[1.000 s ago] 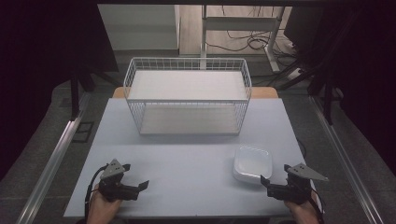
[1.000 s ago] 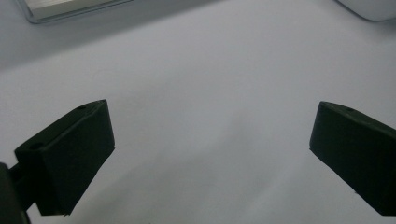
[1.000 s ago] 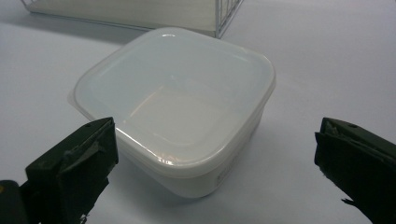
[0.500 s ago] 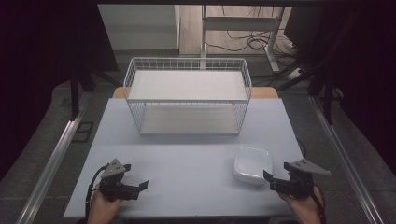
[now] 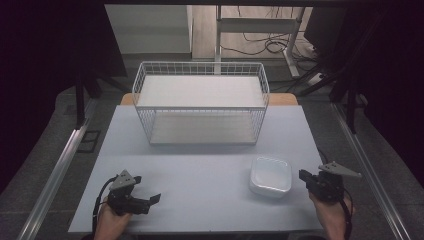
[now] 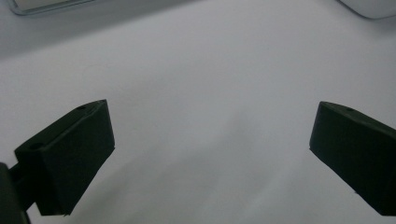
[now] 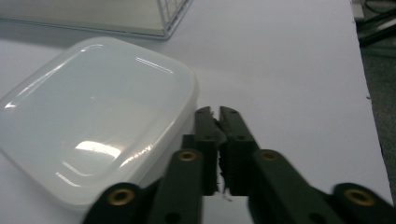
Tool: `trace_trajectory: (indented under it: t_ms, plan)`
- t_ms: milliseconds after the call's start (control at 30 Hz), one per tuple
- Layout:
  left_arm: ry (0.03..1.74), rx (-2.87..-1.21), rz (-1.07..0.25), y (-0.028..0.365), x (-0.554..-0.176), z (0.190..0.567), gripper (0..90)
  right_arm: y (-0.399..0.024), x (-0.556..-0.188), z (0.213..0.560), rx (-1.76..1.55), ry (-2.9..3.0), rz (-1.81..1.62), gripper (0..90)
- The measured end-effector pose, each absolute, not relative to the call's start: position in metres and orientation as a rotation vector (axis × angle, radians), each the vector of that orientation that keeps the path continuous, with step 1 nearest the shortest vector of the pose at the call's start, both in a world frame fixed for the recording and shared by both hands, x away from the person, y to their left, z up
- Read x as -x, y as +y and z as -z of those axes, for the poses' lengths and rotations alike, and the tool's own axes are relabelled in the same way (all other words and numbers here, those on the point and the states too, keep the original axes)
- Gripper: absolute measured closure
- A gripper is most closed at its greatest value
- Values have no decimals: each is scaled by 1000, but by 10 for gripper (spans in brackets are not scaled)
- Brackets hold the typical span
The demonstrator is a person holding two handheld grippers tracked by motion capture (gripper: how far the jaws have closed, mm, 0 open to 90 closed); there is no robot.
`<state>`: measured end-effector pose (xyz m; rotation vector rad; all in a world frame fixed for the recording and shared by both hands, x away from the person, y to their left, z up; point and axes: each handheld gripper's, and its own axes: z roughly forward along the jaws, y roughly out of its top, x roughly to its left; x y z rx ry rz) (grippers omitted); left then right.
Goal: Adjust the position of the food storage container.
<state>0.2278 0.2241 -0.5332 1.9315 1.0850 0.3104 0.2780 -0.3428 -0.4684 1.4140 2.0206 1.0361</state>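
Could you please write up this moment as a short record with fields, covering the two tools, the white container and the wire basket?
left tool: jaws wide apart, nothing between them, over bare table near the front left
right tool: jaws have just closed together with nothing between them, beside the container's near right edge
white container: shallow, rounded-square, glossy, on the table front right, just left of the right tool; contact cannot be told
wire basket: white, two flat white shelves, at the back of the table
table: pale, flat
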Motion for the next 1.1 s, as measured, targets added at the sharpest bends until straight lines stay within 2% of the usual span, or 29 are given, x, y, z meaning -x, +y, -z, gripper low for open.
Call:
trace_trajectory:
  t_ms: [400,1100]
  plan:
    - [1070,-1968,-303,218,-229,535,2,-341,-294,482,-1504,2091,-1013,893]
    - [1071,-1965,-294,217,-231,535,5,-278,-307,486,-1381,2246,-1053,894]
